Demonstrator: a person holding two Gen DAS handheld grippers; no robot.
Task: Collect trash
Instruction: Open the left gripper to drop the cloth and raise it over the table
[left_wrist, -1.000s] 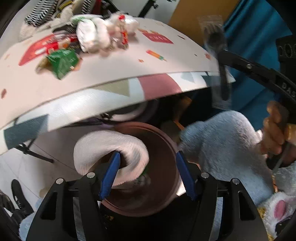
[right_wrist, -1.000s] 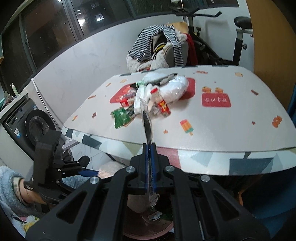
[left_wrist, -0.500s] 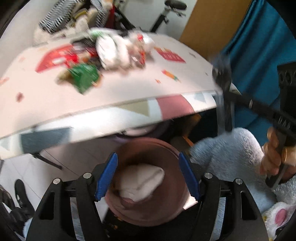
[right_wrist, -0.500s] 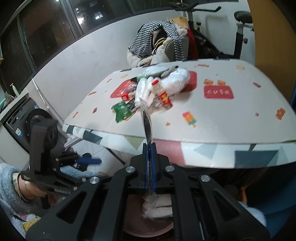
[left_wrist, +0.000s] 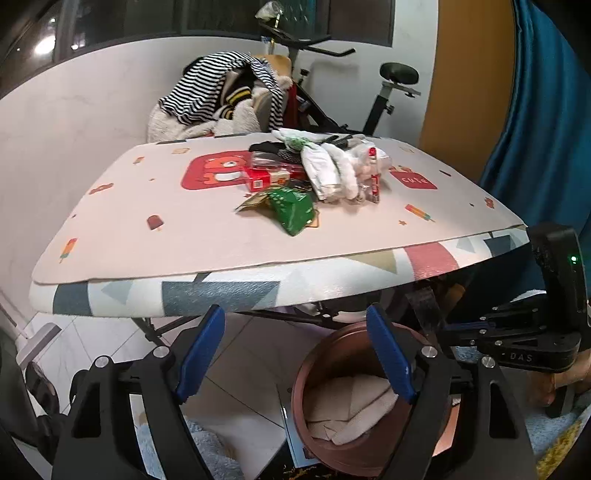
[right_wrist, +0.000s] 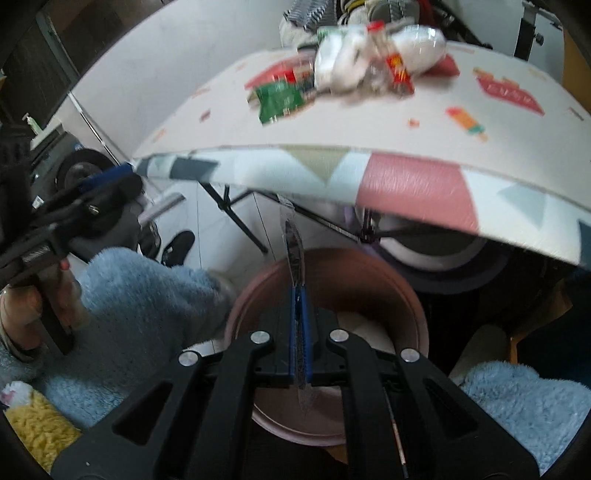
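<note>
The brown bin (left_wrist: 334, 373) stands on the floor below the front edge of the table (left_wrist: 155, 236) and serves as the landmark here. Inside the bin lies a crumpled white tissue (left_wrist: 354, 404), resting against its far inner wall in the left wrist view.

The left gripper (left_wrist: 295, 350) hangs empty just to the left of the bin, its blue-padded jaws spread wide with nothing between them; its right finger overlaps the bin's rim in that view.

The right gripper (right_wrist: 300, 295) is poised directly above the bin's mouth. Its jaws are pressed together on a wrapped black plastic utensil (right_wrist: 293, 247), which sticks out forward past the fingertips and over the bin's far rim; the clear wrapper trails back beneath the gripper.

Above and beyond the bin, on the table top, remains a heap of trash: a green snack packet (left_wrist: 291, 210) nearest the bin, a red box (left_wrist: 271, 176) behind it, white crumpled bags (left_wrist: 327, 170) beside these, and a red-capped tube (left_wrist: 373, 173) at the heap's right side.

Farther behind the bin, past the table, striped clothing (left_wrist: 221, 86) is piled on a chair next to an exercise bike (left_wrist: 384, 92).
</note>
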